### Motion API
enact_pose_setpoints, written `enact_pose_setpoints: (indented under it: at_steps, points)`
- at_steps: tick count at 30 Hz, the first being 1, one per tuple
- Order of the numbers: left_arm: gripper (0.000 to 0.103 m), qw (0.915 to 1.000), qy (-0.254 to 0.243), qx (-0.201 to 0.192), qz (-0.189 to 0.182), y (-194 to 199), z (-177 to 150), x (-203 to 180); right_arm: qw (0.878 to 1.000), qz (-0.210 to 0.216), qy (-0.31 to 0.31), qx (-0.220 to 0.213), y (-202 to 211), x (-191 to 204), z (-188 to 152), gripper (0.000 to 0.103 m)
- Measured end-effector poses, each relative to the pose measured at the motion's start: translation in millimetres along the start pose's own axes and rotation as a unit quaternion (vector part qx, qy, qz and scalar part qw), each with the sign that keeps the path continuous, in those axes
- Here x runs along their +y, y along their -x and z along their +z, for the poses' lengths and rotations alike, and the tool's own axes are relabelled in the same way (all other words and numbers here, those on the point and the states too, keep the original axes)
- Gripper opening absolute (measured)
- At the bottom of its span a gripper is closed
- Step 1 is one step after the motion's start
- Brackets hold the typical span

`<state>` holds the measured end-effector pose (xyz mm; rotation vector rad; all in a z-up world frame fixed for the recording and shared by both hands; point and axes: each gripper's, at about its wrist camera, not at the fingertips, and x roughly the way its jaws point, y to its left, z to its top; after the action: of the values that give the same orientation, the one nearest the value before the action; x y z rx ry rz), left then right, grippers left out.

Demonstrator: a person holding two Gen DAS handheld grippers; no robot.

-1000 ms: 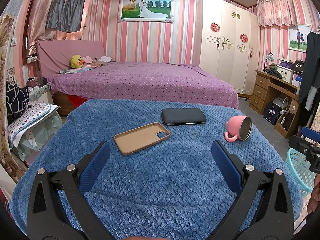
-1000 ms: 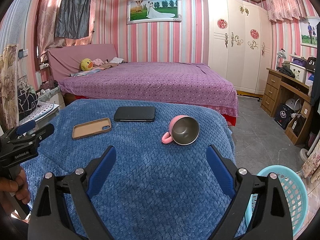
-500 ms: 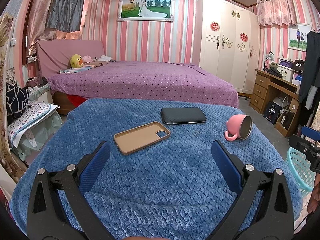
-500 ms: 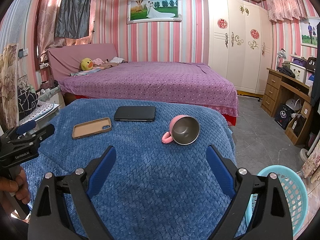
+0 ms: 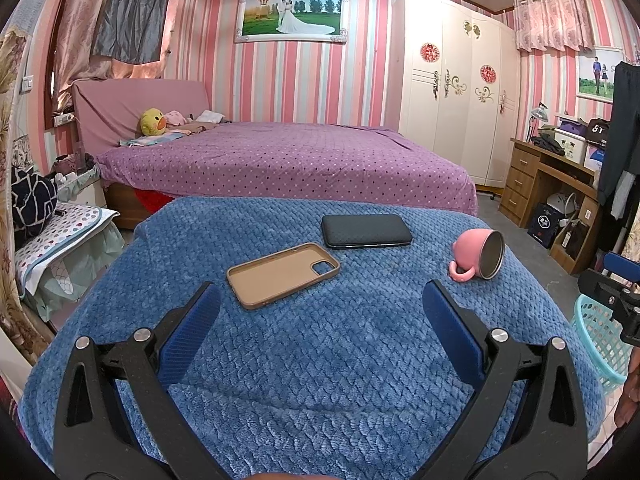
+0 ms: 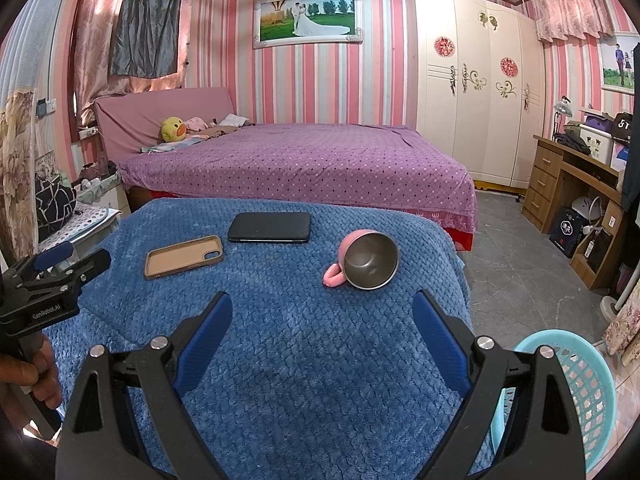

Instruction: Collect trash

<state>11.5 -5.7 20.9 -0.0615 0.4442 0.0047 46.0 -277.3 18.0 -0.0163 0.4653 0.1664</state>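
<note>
The blue blanket (image 5: 320, 352) covering the table serves as the landmark for everything here. At its left side, the right wrist view shows the left tool (image 6: 60, 268) from outside, black with a blue-tipped finger, held by a hand (image 6: 36, 376) at the frame's lower left; the left wrist view shows the same tool (image 5: 320, 320) from within, its blue pads spread wide apart above the blanket, holding nothing. Left of the blanket's middle lies a tan phone case (image 5: 282, 274), hollow side up. Just behind and to the right of it, apart from it, lies a black phone (image 5: 366, 231). Further right on the blanket, well apart from both, a pink mug (image 6: 366, 260) lies on its side; the right wrist view looks into its metal interior, while the left wrist view shows mostly its pink wall and handle. The right tool (image 6: 322, 328) has its jaws wide apart and empty over the blanket's near part. Off the blanket's right edge, on the floor, stands a turquoise basket (image 6: 588, 392): the right wrist view shows its open rim and lattice wall, while the left wrist view shows only a sliver, partly behind the right tool's body.
</note>
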Motion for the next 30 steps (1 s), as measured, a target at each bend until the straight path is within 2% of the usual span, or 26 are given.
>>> enact_pose_setpoints:
  at_steps: [30]
  points:
    - [0.098, 1.0000, 0.001, 0.001, 0.002, 0.0, -0.6, -2.2, 1.000, 0.001, -0.001, 0.000, -1.5, -1.3, 1.6, 0.090]
